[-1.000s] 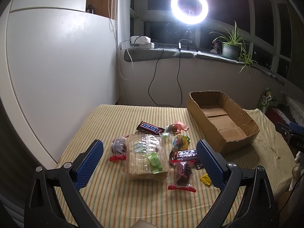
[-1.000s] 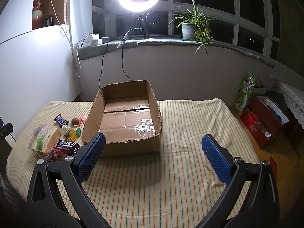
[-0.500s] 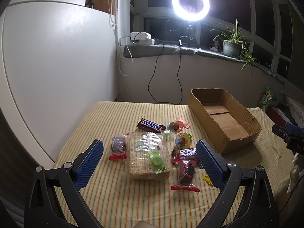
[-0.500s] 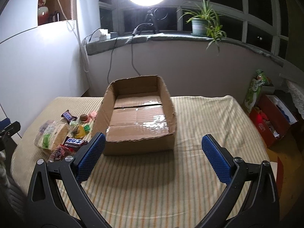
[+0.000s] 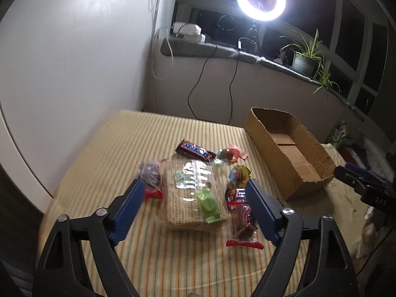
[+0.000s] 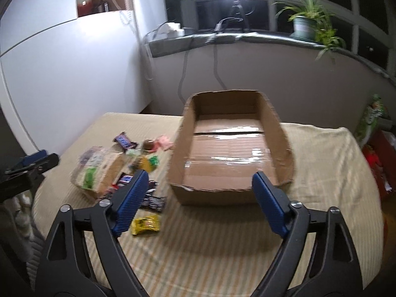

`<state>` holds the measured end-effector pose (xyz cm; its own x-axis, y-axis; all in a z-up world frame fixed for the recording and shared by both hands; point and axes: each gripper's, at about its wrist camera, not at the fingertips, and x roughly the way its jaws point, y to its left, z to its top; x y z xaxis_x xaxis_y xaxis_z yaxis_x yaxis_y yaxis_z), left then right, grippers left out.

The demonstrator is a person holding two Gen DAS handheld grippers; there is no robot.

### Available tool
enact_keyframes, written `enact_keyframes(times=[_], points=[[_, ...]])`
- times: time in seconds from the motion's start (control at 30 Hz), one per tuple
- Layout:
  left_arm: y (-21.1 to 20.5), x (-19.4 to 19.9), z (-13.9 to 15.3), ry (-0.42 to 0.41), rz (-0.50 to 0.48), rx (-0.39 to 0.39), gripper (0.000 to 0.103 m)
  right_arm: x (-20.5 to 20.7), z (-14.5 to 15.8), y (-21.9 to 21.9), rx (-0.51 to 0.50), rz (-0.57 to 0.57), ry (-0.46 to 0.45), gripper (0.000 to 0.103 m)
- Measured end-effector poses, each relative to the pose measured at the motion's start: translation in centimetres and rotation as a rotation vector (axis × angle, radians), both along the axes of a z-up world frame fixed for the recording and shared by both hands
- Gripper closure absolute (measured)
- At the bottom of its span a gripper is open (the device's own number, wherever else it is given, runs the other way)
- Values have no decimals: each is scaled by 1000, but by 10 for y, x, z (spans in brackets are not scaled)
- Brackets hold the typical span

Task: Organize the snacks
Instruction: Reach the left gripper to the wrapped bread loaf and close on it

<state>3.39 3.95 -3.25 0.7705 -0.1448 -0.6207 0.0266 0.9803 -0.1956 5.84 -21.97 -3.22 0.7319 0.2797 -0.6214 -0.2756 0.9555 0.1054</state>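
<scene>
Currently, per item:
left gripper (image 5: 195,193): jaws closing, nothing pinched; hangs over the snack pile, cracker pack framed between the blue pads, no contact visible.
right gripper (image 6: 196,193): jaws closing too, nothing between them; aimed at the near wall of the cardboard box, left pad over the edge of the pile.
snack pile: all on the striped tablecloth (image 5: 128,143), left of the box, none boxed yet.
cracker pack (image 5: 195,193): biggest item, clear film over stacked crackers. Probably light but brittle; film looks slick. Take it across the short sides, gentle squeeze, or the crackers break.
green sachet (image 5: 208,204): lies on top of the cracker pack; likely slides off if the pack tilts. Move it first or keep the pack level.
Snickers bar (image 5: 194,149): far side of the pile, stiff enough, pinch mid-length.
dark wrapped bar (image 6: 125,179): partly behind the right gripper's left pad; label blurred.
clear bags with red clips (image 5: 245,222): one each side of the cracker pack; soft, floppy. Grab at the clip or the bunched neck.
yellow packet (image 6: 146,224): flat, alone nearest the right gripper; thin, needs a low edge pinch.
round candies (image 5: 226,153): small, likely roll; blurred, can't type them.
cardboard box (image 6: 279,133): open top, flaps torn off, taped floor, empty. Walls look soft; drop in from above.
</scene>
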Motion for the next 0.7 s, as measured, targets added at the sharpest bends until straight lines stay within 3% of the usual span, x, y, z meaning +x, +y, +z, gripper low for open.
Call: enact_keyframes(times=[0.17,0.23,0.43,0.7], points=[[19,11,-20,78,-29,-152,38,16,-3,28,87,126,82,33],[25,14,-25,97,-31,-181,46,24,-4,45,103,187,117,36],[42,23,-34,140,-61,-279,57,52,-17,94,106,320,215,39],[47,41,-43,186,-97,-299,66,96,-46,141,106,369,382,45]])
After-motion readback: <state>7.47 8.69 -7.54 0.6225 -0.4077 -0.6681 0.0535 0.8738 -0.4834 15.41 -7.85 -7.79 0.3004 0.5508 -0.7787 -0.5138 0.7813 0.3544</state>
